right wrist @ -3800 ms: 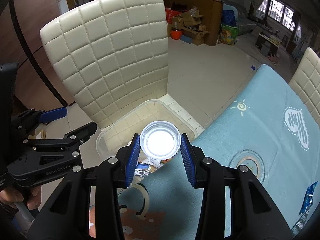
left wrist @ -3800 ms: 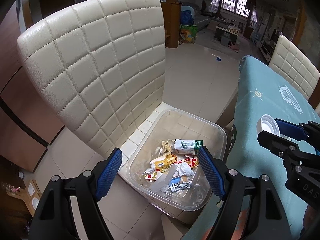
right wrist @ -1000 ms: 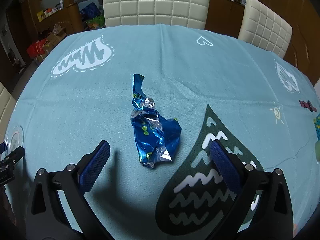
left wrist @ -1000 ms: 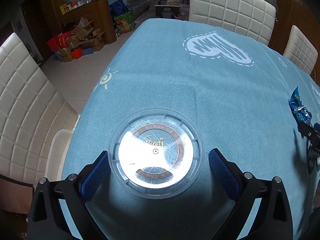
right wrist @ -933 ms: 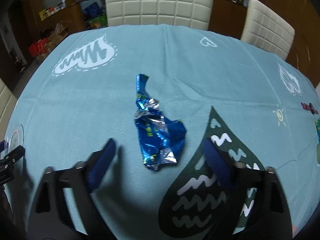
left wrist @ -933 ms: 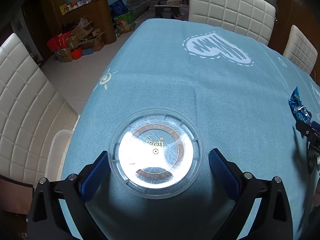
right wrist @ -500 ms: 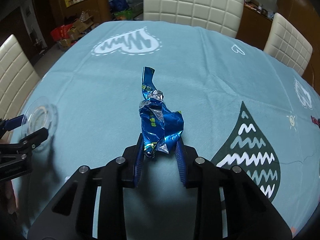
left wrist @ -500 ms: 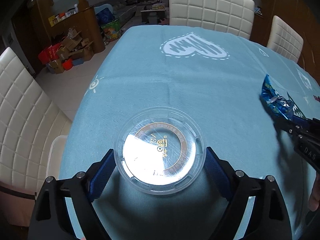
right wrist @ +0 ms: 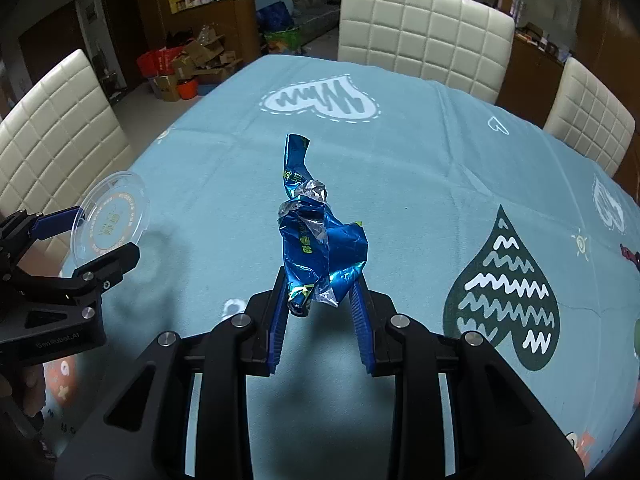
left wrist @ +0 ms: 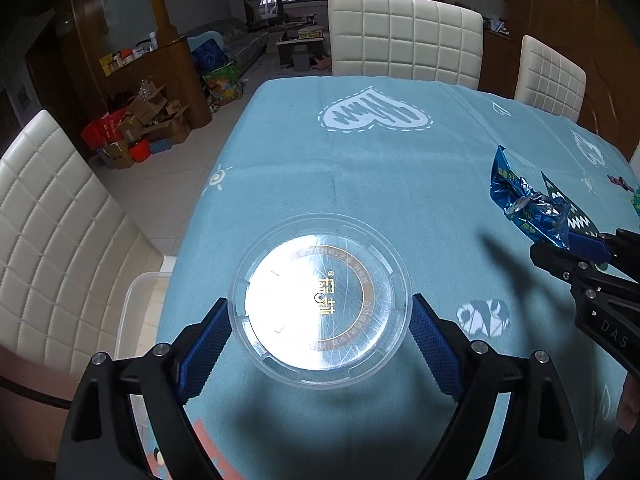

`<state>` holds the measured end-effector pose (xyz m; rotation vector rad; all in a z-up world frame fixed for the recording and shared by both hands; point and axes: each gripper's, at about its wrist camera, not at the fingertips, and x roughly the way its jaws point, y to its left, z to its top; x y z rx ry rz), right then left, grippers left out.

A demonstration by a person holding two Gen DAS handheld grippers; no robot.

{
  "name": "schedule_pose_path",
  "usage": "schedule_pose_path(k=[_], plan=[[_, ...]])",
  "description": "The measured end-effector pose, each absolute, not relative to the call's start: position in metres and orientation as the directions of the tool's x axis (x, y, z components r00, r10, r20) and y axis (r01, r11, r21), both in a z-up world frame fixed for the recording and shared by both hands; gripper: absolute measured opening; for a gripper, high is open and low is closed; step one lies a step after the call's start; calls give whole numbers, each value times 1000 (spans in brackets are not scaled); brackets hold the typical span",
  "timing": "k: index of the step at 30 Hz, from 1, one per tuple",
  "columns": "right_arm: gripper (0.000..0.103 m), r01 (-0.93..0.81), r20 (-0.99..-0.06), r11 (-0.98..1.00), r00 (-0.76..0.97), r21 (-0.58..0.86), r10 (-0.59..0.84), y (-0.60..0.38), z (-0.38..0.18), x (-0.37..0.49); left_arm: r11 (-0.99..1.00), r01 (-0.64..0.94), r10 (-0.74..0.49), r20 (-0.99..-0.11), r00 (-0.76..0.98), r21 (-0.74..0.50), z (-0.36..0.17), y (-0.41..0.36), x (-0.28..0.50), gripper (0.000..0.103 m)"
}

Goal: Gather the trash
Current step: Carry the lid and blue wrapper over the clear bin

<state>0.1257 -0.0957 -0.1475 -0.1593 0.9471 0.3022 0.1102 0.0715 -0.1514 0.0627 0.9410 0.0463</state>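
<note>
Left wrist view: left gripper [left wrist: 320,332] at lower centre, jaws wide, both blue pads [left wrist: 204,350] pressed on the rim of a clear round plastic lid [left wrist: 320,300], held above the teal tablecloth [left wrist: 360,168]. Clear bin [left wrist: 136,308] edge lower left by a white chair [left wrist: 52,240]. Right gripper [left wrist: 576,248] at right edge pinching a crumpled blue foil wrapper [left wrist: 528,204].

Right wrist view: right gripper [right wrist: 320,300] bottom centre, jaws nearly together, clamped on the wrapper's lower end; the wrapper [right wrist: 316,236] sticks up off the cloth at frame centre. Left gripper [right wrist: 92,236] at left edge holds the lid [right wrist: 112,216] tilted. More white chairs [right wrist: 424,28] at top.
</note>
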Motion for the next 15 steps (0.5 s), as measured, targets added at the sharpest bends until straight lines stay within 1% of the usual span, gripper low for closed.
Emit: schedule_pose_path(k=[15], plan=[[32, -406, -806, 914, 547, -16, 229, -59, -134, 92, 993, -68, 116, -778, 617, 95, -135, 97, 62, 85]])
